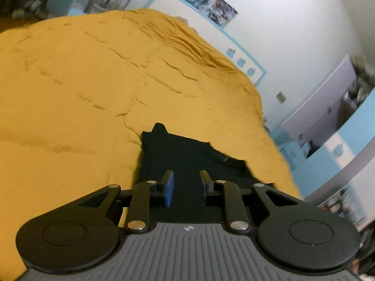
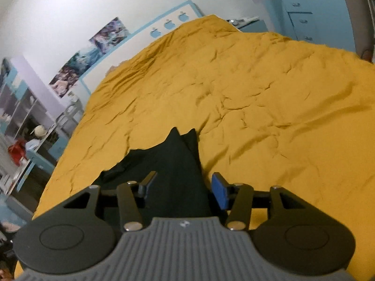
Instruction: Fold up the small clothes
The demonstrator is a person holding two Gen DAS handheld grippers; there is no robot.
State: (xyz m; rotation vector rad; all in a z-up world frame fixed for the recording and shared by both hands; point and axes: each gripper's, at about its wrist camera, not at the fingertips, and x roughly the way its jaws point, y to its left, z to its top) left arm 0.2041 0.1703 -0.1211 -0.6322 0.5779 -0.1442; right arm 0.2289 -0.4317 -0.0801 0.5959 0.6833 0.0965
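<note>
A: Entry, left side first. Your left hand-held gripper hangs over the dark garment with its jaws parted a little. Cloth shows through the gap, but the pads are not pressing it, so I log it as released, holding nothing.

B: And where does the garment sit?

A: On the mustard bedspread, close to the near edge of the bed and nearer the bed's right side in the left wrist view. It looks partly folded, with a small peak poking up at its far end.

B: Right side?

A: Your right hand-held gripper stands wider apart, blue pad out to the right over bare bedspread, black finger over the garment. Nothing is clamped there either.

B: How should I do the next fold well?

A: My judgement: take the two far corners evenly, one per gripper, pinch only the top layer, and carry both at the same height so the edge lands square. The points sticking up at the far end suggest an uneven edge; flatten them first.

B: Anything in the way?

A: The bedspread is wrinkled throughout, so you may pinch it along with the garment. The headboard, posters and shelving sit well apart from the work; the bed surface around the garment carries nothing else I can see.
</note>
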